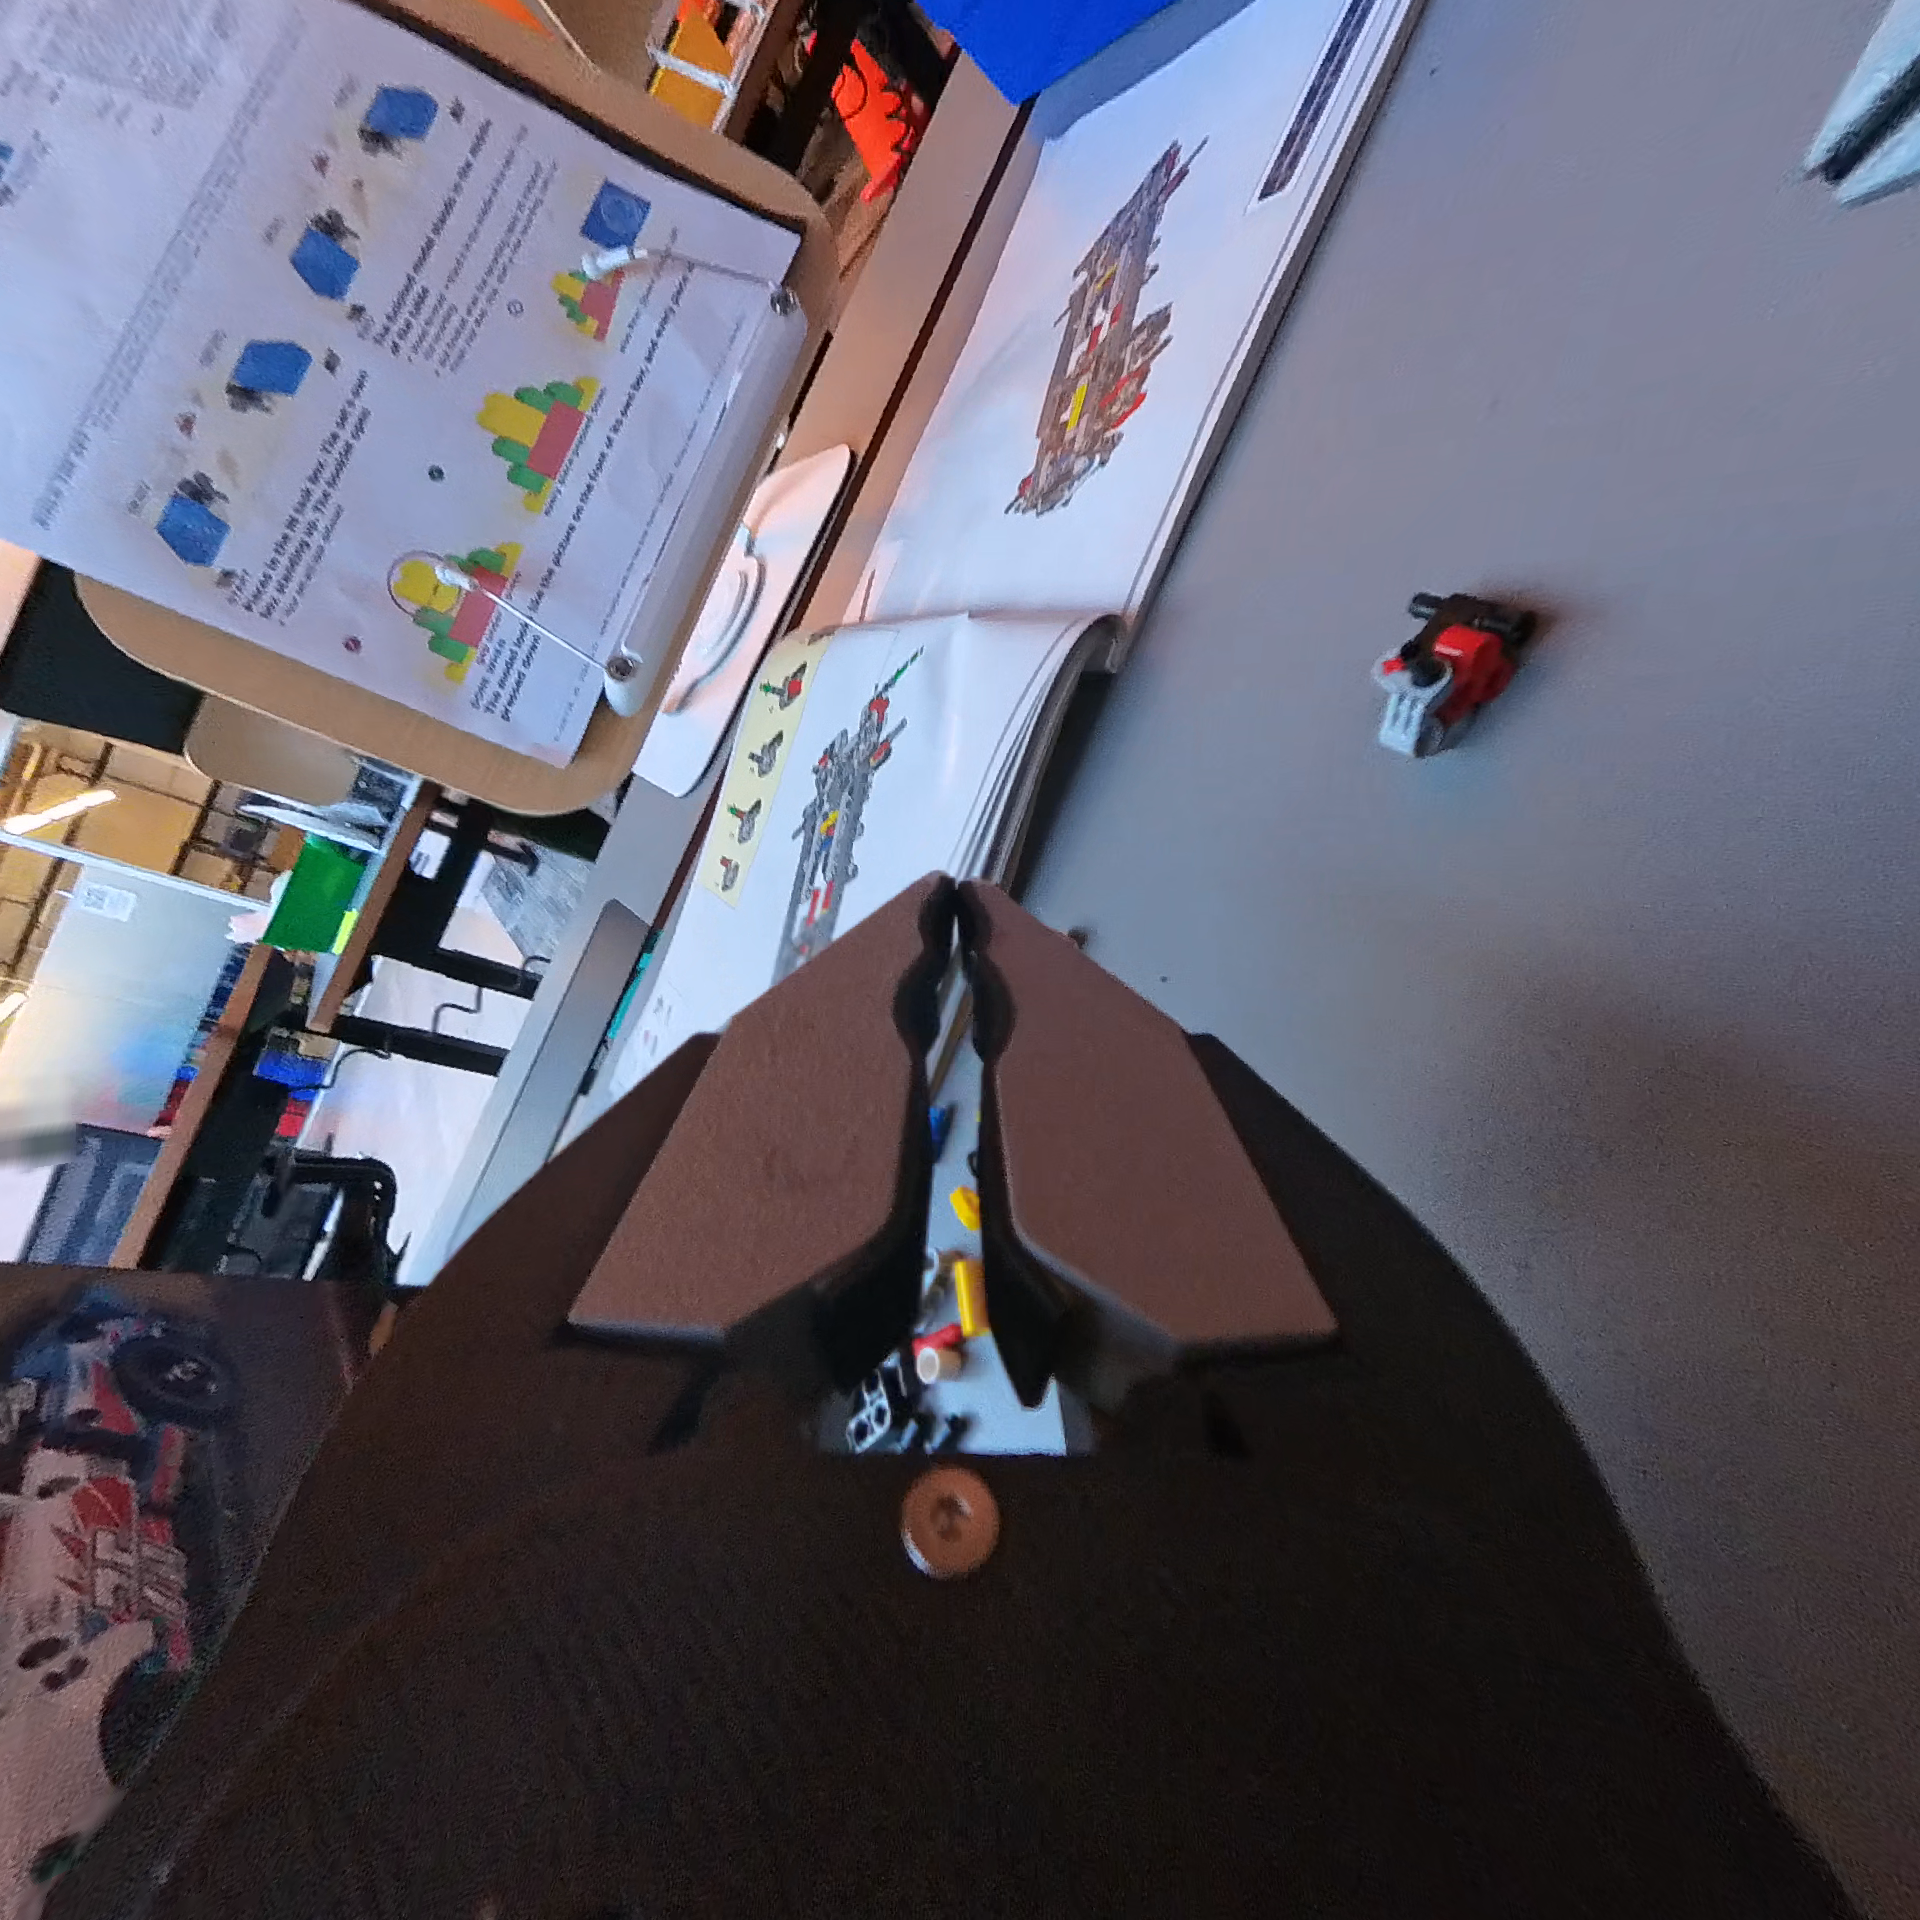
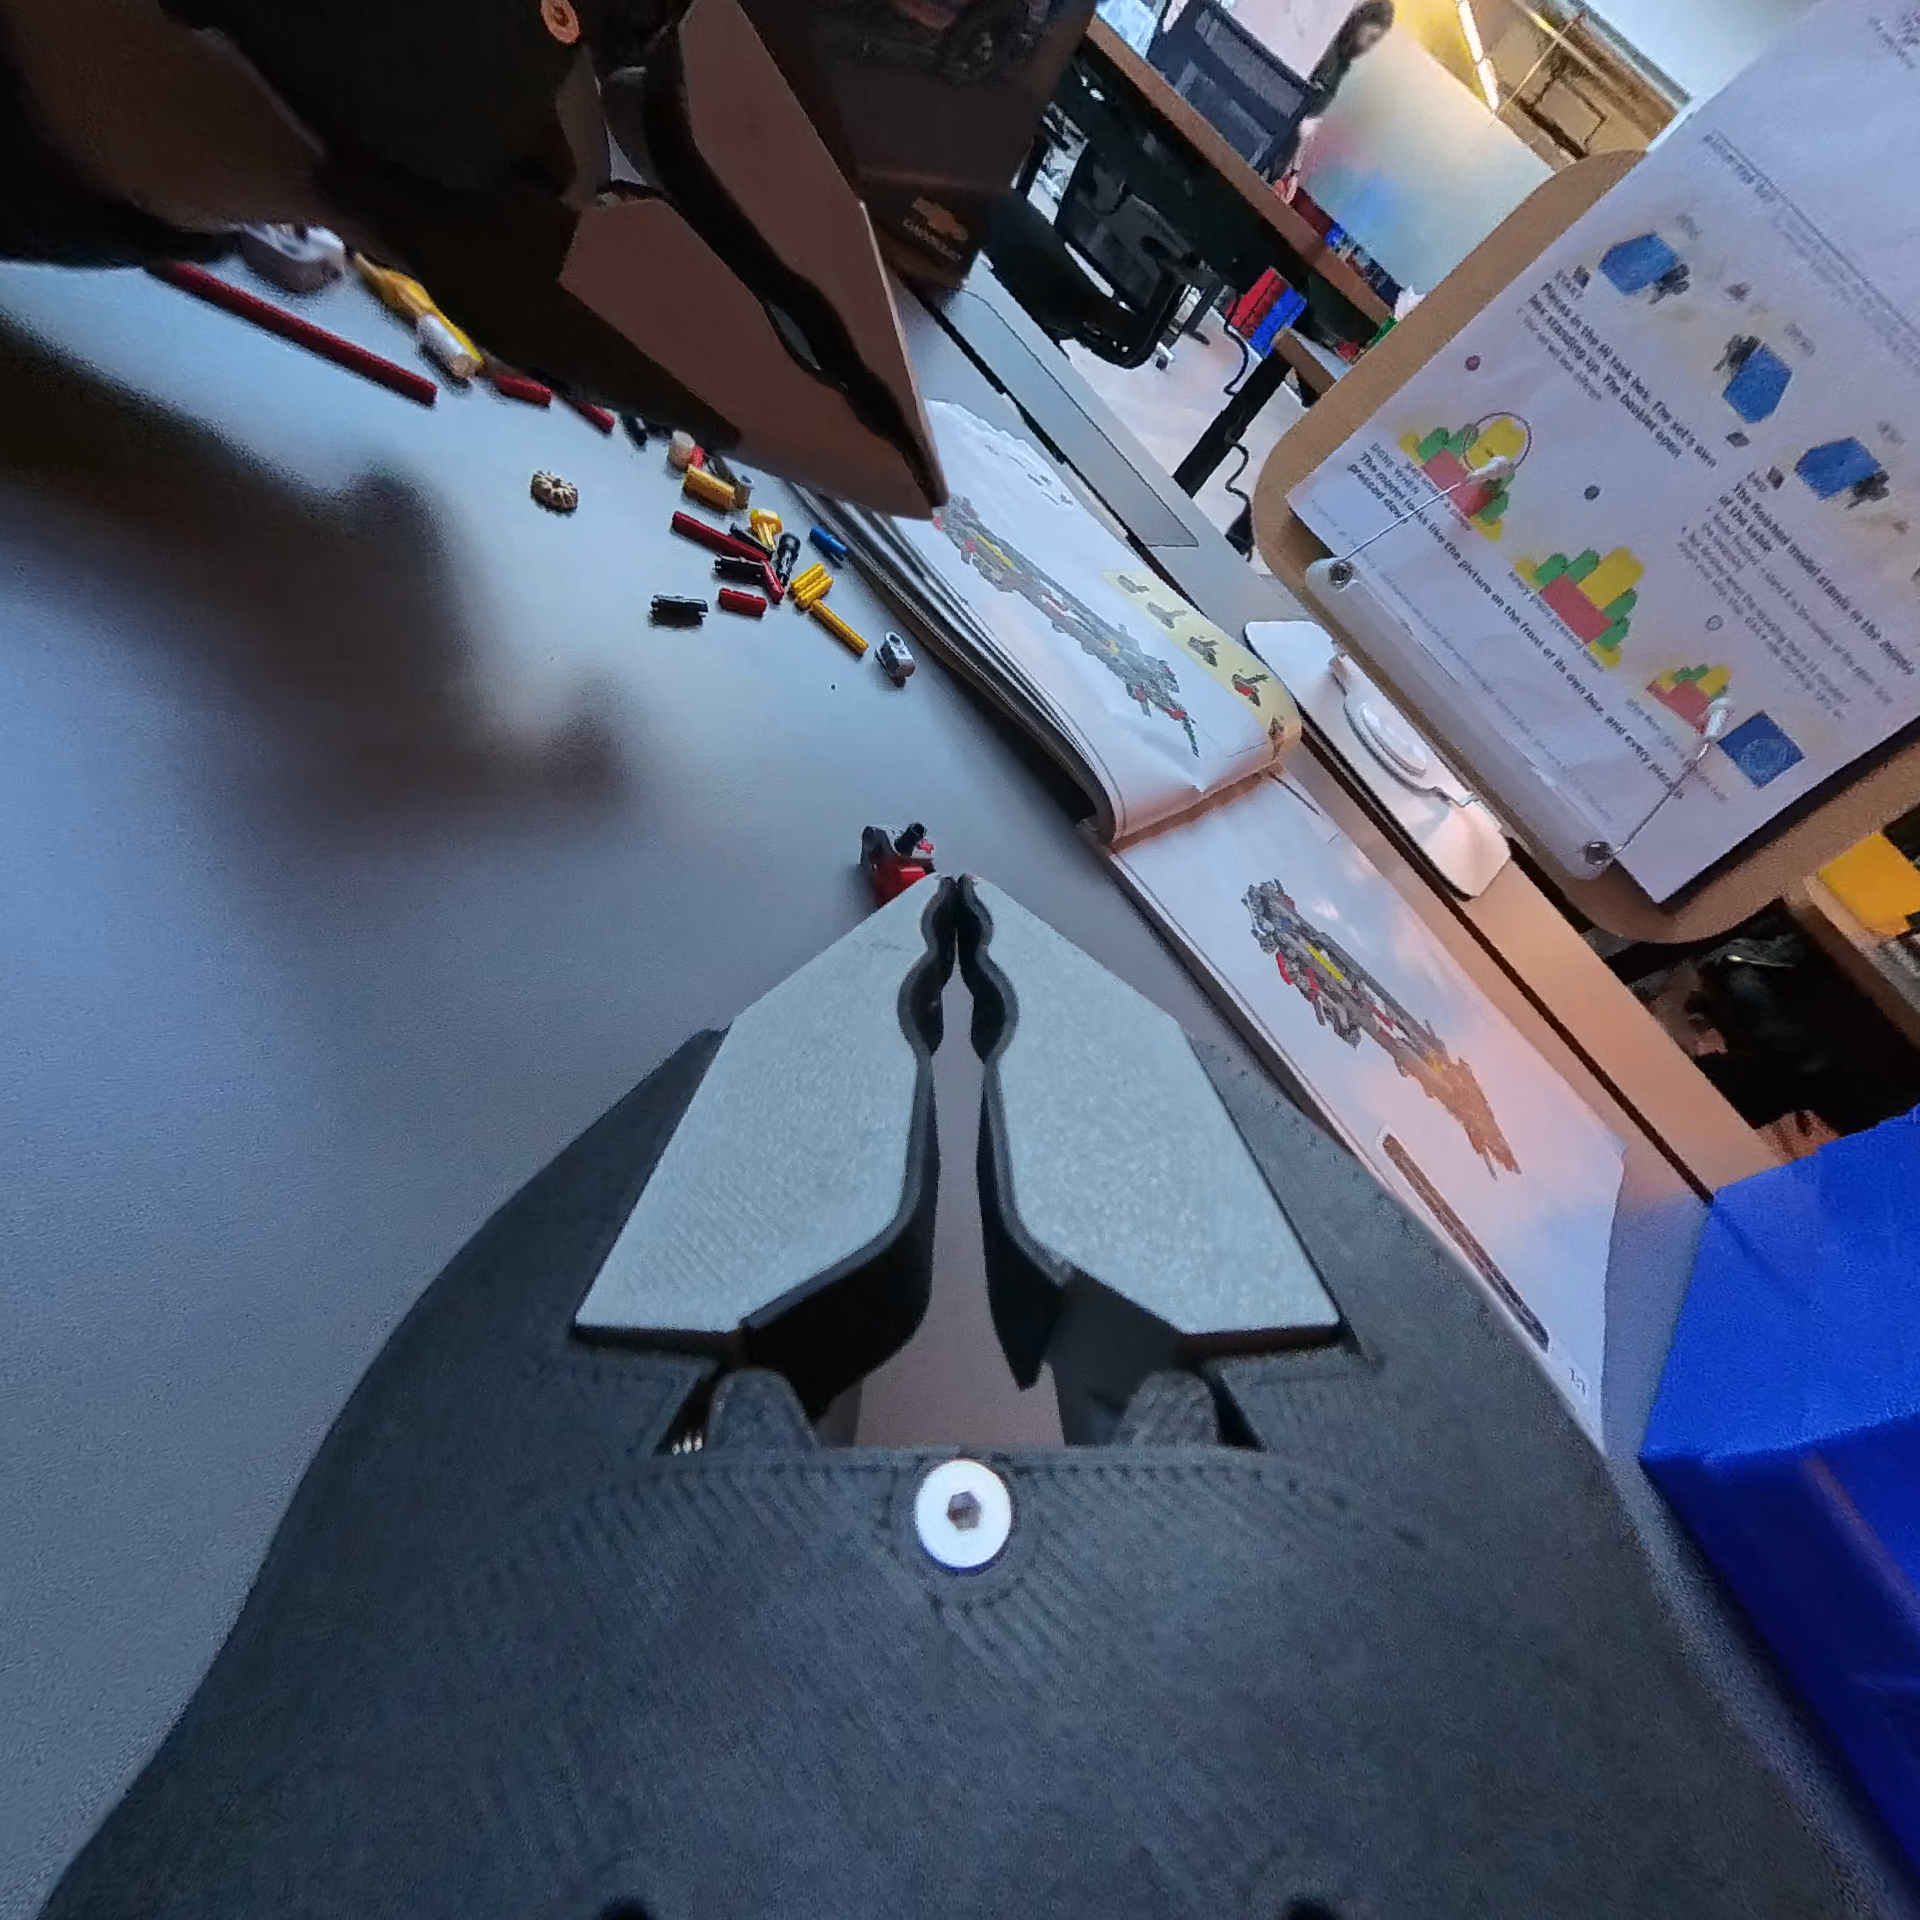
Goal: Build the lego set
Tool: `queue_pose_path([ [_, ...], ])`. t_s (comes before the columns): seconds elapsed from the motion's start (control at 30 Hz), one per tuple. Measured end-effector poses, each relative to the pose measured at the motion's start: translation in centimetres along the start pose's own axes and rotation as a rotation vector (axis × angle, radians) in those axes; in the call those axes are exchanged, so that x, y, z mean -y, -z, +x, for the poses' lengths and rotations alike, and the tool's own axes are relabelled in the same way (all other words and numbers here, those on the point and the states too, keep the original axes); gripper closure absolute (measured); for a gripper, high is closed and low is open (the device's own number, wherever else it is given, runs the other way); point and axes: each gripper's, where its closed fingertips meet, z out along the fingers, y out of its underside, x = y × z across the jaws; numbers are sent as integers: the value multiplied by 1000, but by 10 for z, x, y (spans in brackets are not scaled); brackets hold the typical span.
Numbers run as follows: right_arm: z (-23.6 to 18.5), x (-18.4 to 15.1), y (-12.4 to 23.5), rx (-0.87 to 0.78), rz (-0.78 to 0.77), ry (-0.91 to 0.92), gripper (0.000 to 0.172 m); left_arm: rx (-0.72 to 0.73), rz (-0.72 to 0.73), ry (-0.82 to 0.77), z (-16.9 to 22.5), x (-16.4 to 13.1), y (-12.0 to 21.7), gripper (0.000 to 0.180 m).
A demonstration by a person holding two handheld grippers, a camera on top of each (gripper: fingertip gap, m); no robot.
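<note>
Both grippers are lifted off a grey table (image 2: 312,935), neither carrying anything. The left gripper (image 1: 954,883) has its brown fingers (image 1: 821,1091) pressed together at the tips with nothing between them; it hangs over the table's far side, tips above the open instruction booklet (image 1: 914,717) that lies flat along the far edge, likely so its pages can be read while working. The right gripper (image 2: 956,881) also has its grey fingers (image 2: 790,1122) closed tip to tip on nothing, pads meeting with no part between. It points at a small red and grey brick assembly (image 2: 894,857) that sits alone on the open middle of the table, just beyond the tips and slightly to their left; contact cannot be told, as the finger hides its near side. Loose small parts (image 2: 748,561), red, yellow and black pins and axles, are scattered toward the table's far left, well apart from the assembly. A sheet with brick pictures (image 2: 1621,540) stands clipped upright on a stand behind the far edge, facing the worker. A blue bin (image 2: 1808,1403) sits at the right edge.
</note>
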Motion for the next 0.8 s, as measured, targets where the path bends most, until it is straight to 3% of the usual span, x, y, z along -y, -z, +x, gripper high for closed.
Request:
queue_pose_path([
  [0.43,-22,12,-14,135,48,24,172,22,4,72,-6,-8,10,180],
  [0.63,-29,25,-6,177,111,2,172,-11,-2,29,9,-2,5,180],
  [0.8,-56,37,4,322,165,-3,172,-78,34,3,28,11,4,180],
])
